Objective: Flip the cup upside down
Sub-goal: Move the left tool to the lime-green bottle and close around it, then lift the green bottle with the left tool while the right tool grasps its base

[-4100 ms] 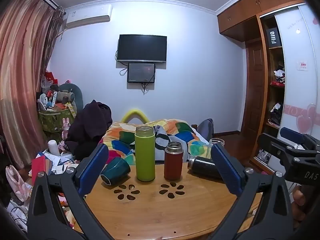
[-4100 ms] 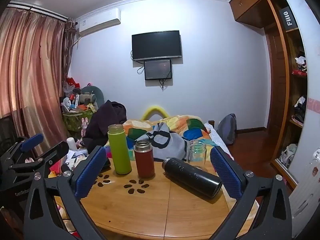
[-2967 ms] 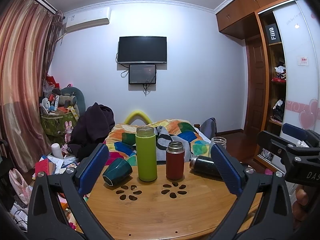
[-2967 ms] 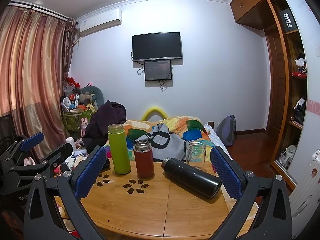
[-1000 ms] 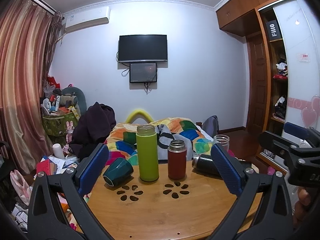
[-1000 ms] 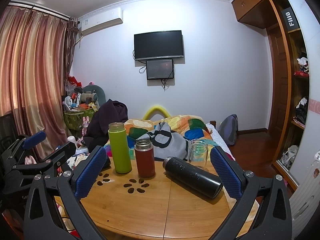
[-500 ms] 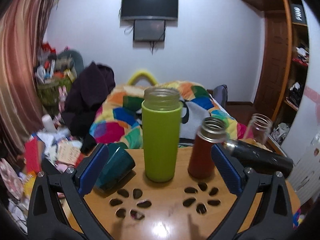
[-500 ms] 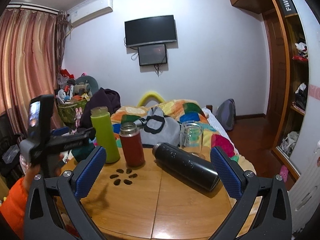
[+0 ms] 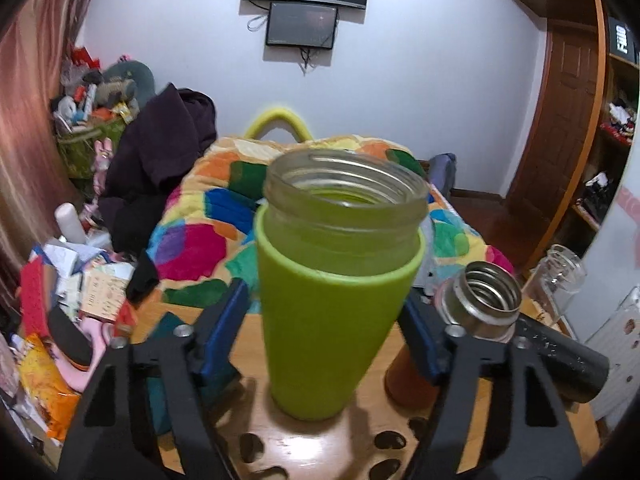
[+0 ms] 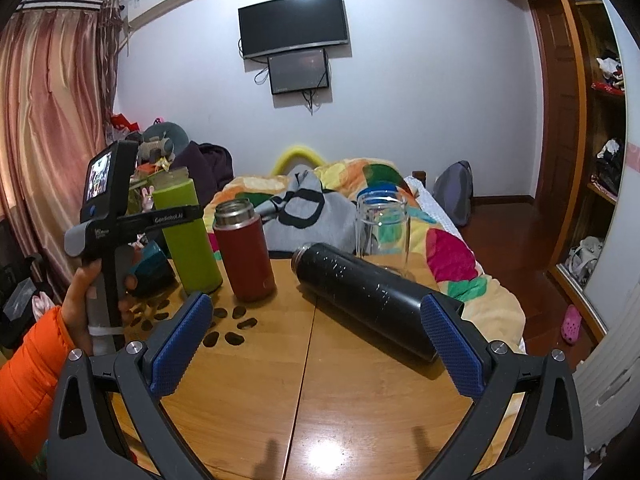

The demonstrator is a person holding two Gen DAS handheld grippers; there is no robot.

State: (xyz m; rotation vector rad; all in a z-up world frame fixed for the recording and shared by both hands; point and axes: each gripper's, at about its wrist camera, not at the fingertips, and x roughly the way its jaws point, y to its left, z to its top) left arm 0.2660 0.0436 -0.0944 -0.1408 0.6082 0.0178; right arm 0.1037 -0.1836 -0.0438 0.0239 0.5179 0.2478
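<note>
A tall green cup [image 9: 332, 312] with a clear threaded mouth stands upright on the round wooden table [image 9: 360, 440]. My left gripper [image 9: 324, 336] straddles it, jaws open, a blue pad on each side of the cup; touching or not, I cannot tell. In the right wrist view the green cup [image 10: 188, 236] stands at the left with the left gripper's body [image 10: 120, 224] beside it. My right gripper [image 10: 316, 344] is open and empty, low over the table's near side.
A red flask [image 10: 244, 252] stands right of the green cup. A black flask [image 10: 368, 300] lies on its side. A clear glass jar [image 10: 382, 228] stands behind it. A teal mug [image 10: 154, 268] lies at the left. A bed with a colourful quilt [image 9: 208, 232] is beyond the table.
My left gripper has moved forward onto the green cup and its jaws have narrowed around it. My right gripper has barely moved.
</note>
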